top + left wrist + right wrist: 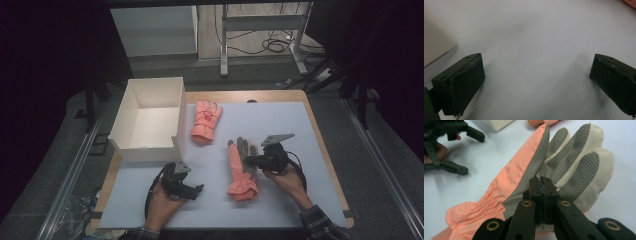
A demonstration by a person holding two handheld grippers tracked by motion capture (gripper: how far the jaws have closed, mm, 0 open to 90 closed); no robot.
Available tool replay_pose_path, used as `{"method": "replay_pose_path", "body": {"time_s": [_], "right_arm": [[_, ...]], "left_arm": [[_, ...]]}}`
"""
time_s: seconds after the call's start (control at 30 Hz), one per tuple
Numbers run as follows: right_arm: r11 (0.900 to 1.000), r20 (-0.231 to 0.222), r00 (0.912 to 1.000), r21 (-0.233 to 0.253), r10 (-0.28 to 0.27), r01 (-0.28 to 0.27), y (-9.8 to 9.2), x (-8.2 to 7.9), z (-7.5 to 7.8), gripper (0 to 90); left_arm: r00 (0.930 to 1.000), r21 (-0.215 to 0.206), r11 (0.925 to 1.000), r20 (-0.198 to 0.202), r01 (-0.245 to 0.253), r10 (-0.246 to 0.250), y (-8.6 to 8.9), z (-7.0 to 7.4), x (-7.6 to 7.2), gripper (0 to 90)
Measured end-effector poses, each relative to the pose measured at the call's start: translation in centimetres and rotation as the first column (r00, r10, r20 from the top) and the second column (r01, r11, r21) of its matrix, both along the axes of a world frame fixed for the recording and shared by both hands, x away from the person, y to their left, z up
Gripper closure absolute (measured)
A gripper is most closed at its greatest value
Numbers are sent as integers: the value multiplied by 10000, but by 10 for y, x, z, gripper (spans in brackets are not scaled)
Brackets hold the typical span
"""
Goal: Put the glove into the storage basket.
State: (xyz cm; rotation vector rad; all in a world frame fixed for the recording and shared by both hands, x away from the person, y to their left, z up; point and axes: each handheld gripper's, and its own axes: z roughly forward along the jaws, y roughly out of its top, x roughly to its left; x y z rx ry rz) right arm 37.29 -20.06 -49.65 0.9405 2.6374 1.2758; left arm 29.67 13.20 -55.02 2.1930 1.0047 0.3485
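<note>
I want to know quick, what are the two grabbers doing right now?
Left gripper: open, jaws wide apart over the bare mat, holding nothing.
Right gripper: jaws shut, apparently pinching the grey palm of the near glove.

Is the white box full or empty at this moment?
Empty. The high view shows the white box open-topped with a bare floor; both pink gloves lie outside it on the mat, one beside it, one at the right gripper.

A white open box (pixel 150 120) sits left of a second salmon glove (pixel 206 121) on the pale mat (pixel 280 125).
</note>
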Motion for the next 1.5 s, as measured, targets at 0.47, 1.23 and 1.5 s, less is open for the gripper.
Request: {"method": "replay_pose_path", "body": {"time_s": [0.47,1.23,1.5], "right_arm": [[10000,215,9998,-88,-24,26,-3,6,-9,809],[9975,733,9950,243,-677,660,19,32,28,579],[9974,977,9926,3,-722,726,42,50,37,550]], "left_arm": [[10000,0,10000,0,-1,1,0,0,0,0],[10000,-24,10000,18,-20,20,0,0,0,0],[10000,8,10000,7,3,-3,0,0,0,0]]}}
